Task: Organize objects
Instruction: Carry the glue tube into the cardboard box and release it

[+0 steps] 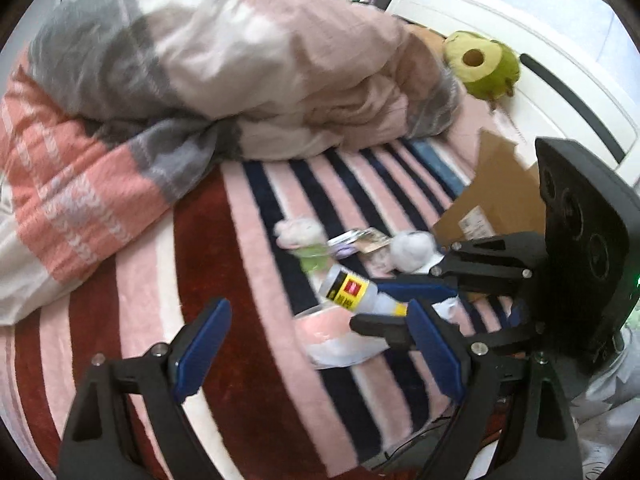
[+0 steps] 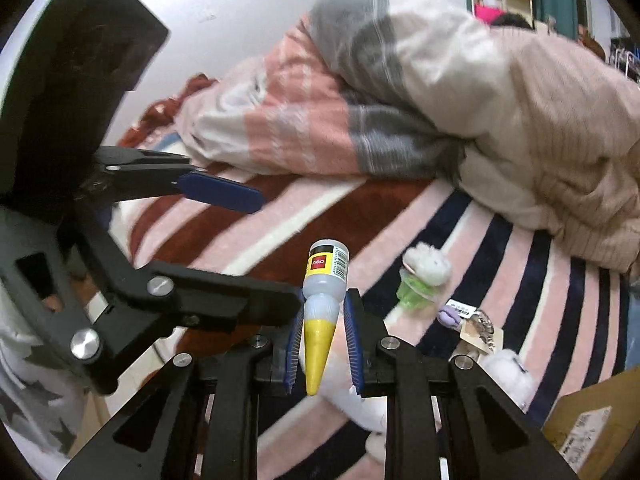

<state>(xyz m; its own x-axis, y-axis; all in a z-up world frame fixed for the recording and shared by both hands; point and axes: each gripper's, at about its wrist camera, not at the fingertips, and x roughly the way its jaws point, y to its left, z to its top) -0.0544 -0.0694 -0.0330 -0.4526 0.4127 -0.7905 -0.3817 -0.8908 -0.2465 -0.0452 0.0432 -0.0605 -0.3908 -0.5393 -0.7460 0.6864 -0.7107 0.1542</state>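
**Glue bottle lifted from the bed in the right claw**

The right claw (image 2: 322, 344) is clamped on a glue bottle (image 2: 325, 280), its blue pads pressing the neck just above the yellow cone cap, which points back toward the camera. The bottle's labelled body sticks out forward, held clear above the striped blanket (image 2: 280, 216) that covers the bed. The left claw (image 1: 316, 344) hangs just beside it with its jaws spread wide and nothing between them.

On the blanket below lie a small white plush on a green cup (image 2: 420, 280), a purple tagged trinket (image 2: 454, 314) and a white fluffy toy (image 2: 508, 376), close together. A cardboard box (image 1: 496, 196) stands at the bed's edge past them. A bundled duvet (image 1: 240, 72) fills the far side of the bed, with a green avocado plush (image 1: 482, 64) next to it.
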